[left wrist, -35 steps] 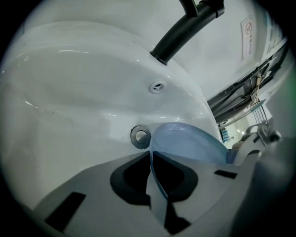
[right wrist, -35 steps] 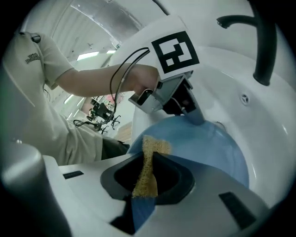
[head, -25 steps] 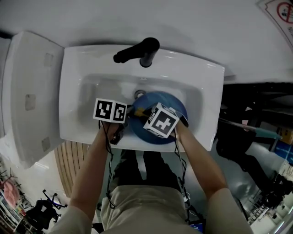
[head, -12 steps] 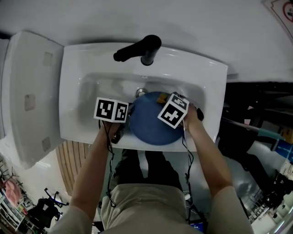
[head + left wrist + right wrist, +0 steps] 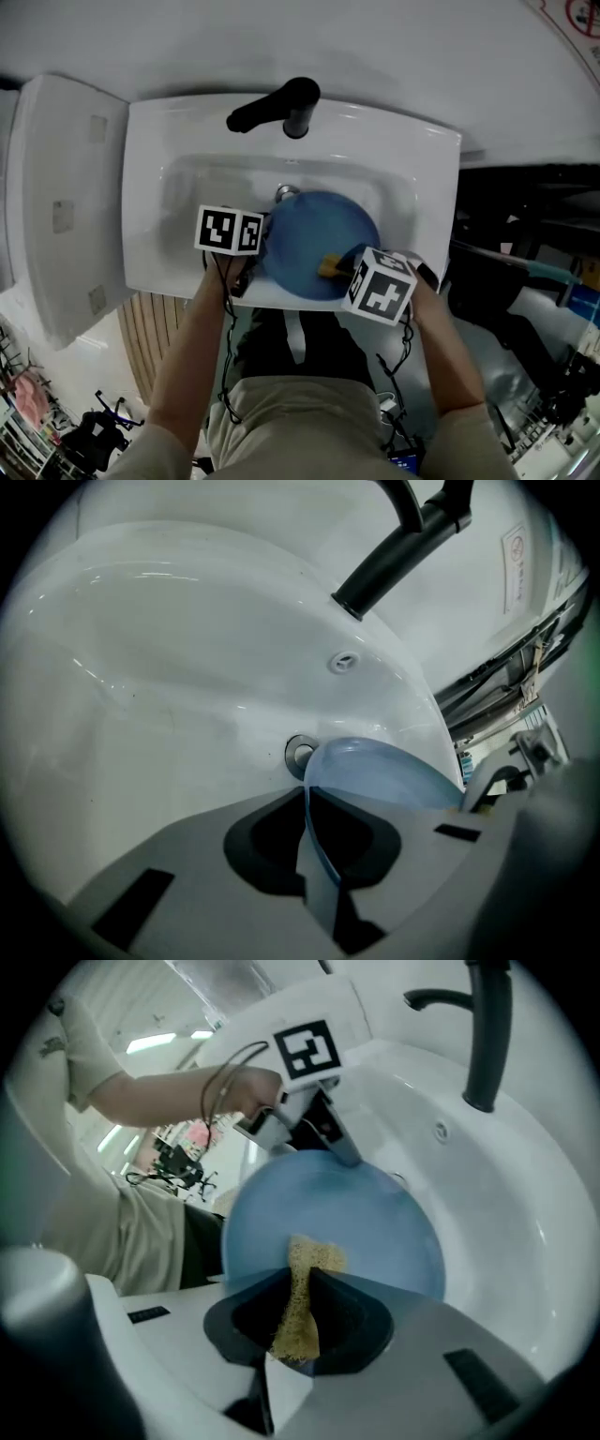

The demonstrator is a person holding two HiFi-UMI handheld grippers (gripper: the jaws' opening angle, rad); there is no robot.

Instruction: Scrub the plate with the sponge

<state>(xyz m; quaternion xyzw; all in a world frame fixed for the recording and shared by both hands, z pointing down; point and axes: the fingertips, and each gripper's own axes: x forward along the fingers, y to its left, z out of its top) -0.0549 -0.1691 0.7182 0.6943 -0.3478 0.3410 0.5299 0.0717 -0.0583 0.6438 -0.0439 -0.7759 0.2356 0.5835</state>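
Note:
A round blue plate (image 5: 314, 234) stands tilted in the white sink (image 5: 150, 187), over the drain (image 5: 300, 752). My left gripper (image 5: 261, 246) pinches the plate's left rim (image 5: 394, 780), and its jaws are still closing with the rim between them. In the right gripper view that left gripper (image 5: 328, 1143) shows at the plate's far edge. My right gripper (image 5: 349, 267) is shut on a yellow sponge (image 5: 305, 1279). The sponge's tip (image 5: 333, 266) presses on the near right part of the plate's face (image 5: 347, 1213).
A black faucet (image 5: 281, 105) rises at the back of the sink and reaches over the basin. A white toilet lid (image 5: 56, 197) is to the left. The sink's front rim is right under my forearms. Dark clutter fills the floor on the right.
The right gripper swept the sponge from the plate's middle out to its far right, then back toward me to the near right. The left gripper stayed on the rim.

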